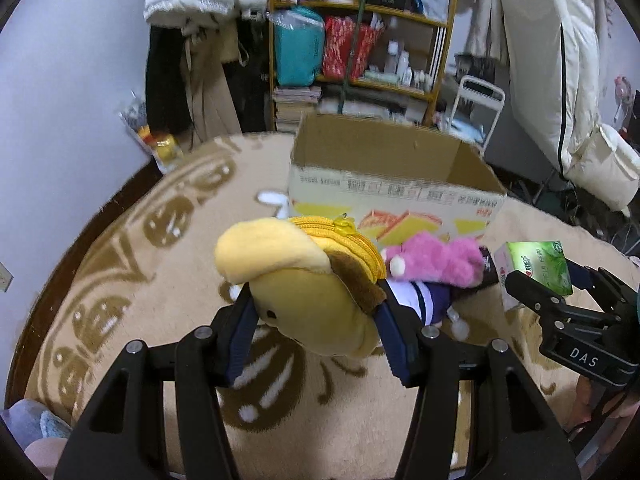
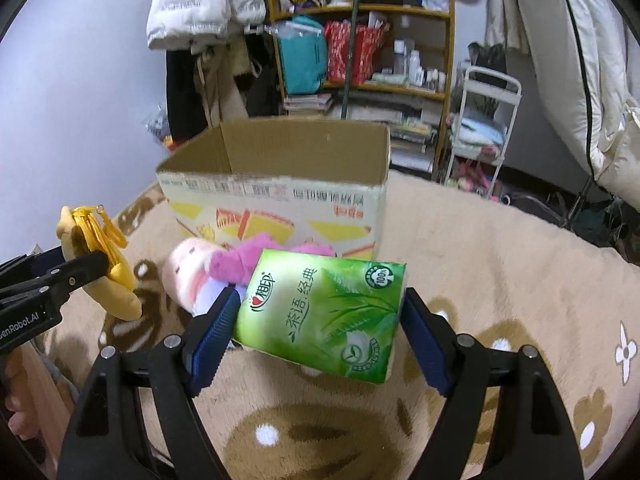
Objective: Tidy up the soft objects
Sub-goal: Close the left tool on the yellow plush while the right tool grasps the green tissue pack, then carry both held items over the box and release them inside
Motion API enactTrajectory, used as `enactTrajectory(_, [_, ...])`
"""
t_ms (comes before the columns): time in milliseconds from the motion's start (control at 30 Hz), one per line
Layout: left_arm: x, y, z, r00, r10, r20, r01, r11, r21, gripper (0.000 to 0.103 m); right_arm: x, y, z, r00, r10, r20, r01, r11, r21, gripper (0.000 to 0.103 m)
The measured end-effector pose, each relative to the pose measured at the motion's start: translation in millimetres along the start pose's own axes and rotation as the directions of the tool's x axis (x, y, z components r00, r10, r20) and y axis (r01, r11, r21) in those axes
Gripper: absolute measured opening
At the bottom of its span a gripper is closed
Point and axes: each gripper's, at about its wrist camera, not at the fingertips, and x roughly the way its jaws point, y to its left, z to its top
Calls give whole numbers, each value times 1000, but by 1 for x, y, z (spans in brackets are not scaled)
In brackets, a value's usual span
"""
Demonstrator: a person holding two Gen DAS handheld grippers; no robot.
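My left gripper is shut on a yellow plush pouch with a zipper, held above the rug; it also shows in the right wrist view. My right gripper is shut on a green tissue pack, which also shows in the left wrist view. A pink-haired plush doll lies on the rug in front of the open cardboard box, between the two grippers; the right wrist view shows the doll and the box.
A beige patterned rug covers the floor. Behind the box stand a cluttered wooden shelf, hanging coats, a white trolley and a folded white mattress. A bag sits by the left wall.
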Motion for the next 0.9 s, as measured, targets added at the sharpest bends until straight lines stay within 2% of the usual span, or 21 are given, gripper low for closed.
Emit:
enactTrajectory(200, [-18,-1,4,995,29,100,-29,1000,4,55,-15,0,5,996,-17,85,18,1000,-18,85])
enactTrajectory(367, [-31,-3,8,980,37,193,-43,999,25,55,-22,2,12,989,-21,143,26,999,-30,85])
enactTrajectory(700, [-46,-8,22,953,46,298,-65,996,53,56,-28,2,36,973,4,230,3,999,-33,85])
enactTrajectory(900, [-50,-12,42,935,48,351,-73,996,60,56,-29,1,57,958,26,285,-18,999,-30,85])
